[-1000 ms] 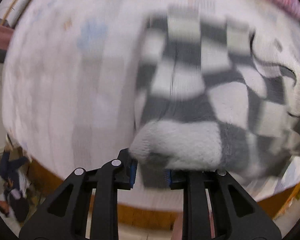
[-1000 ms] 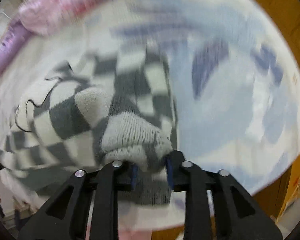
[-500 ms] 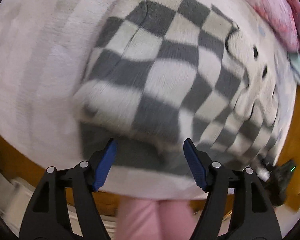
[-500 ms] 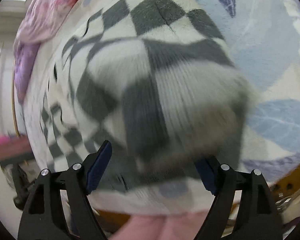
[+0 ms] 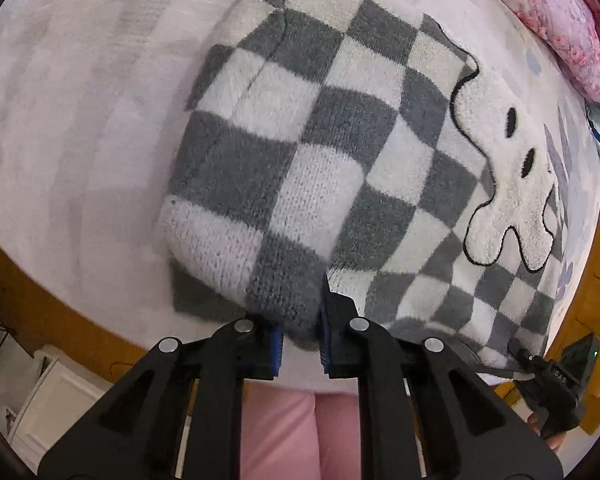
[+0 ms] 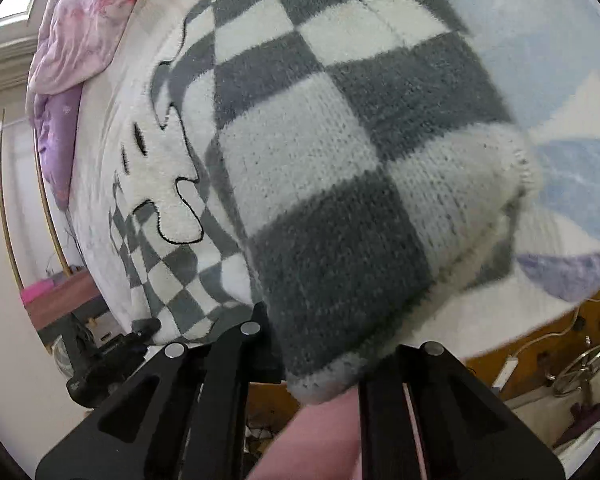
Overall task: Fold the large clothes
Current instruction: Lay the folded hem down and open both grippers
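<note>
The left claw [image 5: 300,340] had just snapped closed, and its blue pads were pinching a grey square at the near edge of the checkered sweater [image 5: 320,152]. The right claw [image 6: 320,356] had closed the same way just then, narrow, with a thick fold of the same knit bunched between its fingers and spilling over them. The sweater lay on the bed [image 5: 80,100], spread across a pale sheet printed with faint blue leaves, its near hem lifted by both grips. A white fuzzy ghost patch [image 5: 512,184] with two black oval eyes sat on the sweater, to the right of the left claw's grip in the left wrist view. A pink floral quilt [image 6: 88,24] was heaped at the far side of the bed, well apart from the sweater. The bed's wooden frame [image 5: 60,324] showed below the sheet's edge. Pink trousers [image 5: 300,432] showed between the left claw's arms.
</note>
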A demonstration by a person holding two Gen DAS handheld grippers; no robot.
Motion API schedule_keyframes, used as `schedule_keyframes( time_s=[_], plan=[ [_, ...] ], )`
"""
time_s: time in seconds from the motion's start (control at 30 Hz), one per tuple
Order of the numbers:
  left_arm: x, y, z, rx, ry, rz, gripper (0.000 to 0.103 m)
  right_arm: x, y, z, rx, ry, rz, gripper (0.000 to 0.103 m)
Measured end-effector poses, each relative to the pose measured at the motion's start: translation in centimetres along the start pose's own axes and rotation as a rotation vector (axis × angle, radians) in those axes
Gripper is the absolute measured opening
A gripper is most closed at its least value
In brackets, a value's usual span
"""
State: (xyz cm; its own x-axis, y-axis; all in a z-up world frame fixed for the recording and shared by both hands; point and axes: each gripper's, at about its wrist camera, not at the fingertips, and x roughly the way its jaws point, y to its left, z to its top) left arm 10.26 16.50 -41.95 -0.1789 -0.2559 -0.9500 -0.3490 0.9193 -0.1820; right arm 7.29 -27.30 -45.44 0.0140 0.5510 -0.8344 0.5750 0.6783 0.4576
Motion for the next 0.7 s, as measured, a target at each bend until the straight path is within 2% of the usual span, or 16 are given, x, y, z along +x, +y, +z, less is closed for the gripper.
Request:
schedule_keyframes(
  time_s=[0.03,0.1,0.2,0.23,0.3,0.33,0.37,0.4,0.43,0.5,0.57,0.6,0.63,0.7],
  plan=[
    [-0.1,0.0,-0.3,0.008,0.010,0.016,0.013,-0.2,-0.1,0.0,0.001,0.011,-0.011,0.010],
    [0.5,-0.1,-0.4,0.038,0.030,0.064,0.014,0.3,0.1,0.2,-0.050,0.040,-0.121,0.011],
    [4.5,-0.5,-0.2,0.115,0.062,0.167,0.018,5.3,-1.4,1.7,-0.077,0.092,-0.263,0.019],
    [7.2,-0.8,0.3,0.148,0.078,0.225,0.019,6.8,-2.0,2.2,-0.070,0.097,-0.276,0.026],
    [9.2,-1.6,0.7,0.190,0.114,0.307,0.023,8.9,-2.5,2.6,-0.056,0.139,-0.299,0.034],
    [8.4,-2.7,0.8,0.217,0.122,0.340,0.023,8.4,-2.0,2.6,-0.054,0.136,-0.300,0.039],
    [7.5,-3.3,0.6,0.238,0.115,0.339,0.026,7.2,-1.1,2.1,-0.090,0.131,-0.310,0.043],
    [6.0,-4.1,0.0,0.282,0.097,0.350,0.035,6.1,-0.4,1.6,-0.132,0.125,-0.325,0.054],
    [4.7,-4.6,-0.6,0.316,0.086,0.369,0.040,4.9,0.3,1.1,-0.177,0.116,-0.343,0.058],
    [2.8,-4.6,-1.7,0.339,0.069,0.406,0.058,1.9,1.0,0.2,-0.242,0.080,-0.371,0.058],
    [0.9,-4.3,-2.3,0.345,0.034,0.466,0.058,-0.9,1.0,-0.1,-0.245,0.025,-0.389,0.058],
    [0.1,-4.1,-2.3,0.333,0.019,0.476,0.057,-1.8,1.0,-0.1,-0.243,0.001,-0.391,0.054],
    [-0.6,-3.9,-2.2,0.310,0.006,0.470,0.055,-2.5,1.1,0.0,-0.245,-0.020,-0.394,0.041],
    [-2.0,-3.6,-1.1,0.243,-0.031,0.409,0.021,-3.4,1.6,0.7,-0.256,-0.072,-0.403,0.027]
  ],
)
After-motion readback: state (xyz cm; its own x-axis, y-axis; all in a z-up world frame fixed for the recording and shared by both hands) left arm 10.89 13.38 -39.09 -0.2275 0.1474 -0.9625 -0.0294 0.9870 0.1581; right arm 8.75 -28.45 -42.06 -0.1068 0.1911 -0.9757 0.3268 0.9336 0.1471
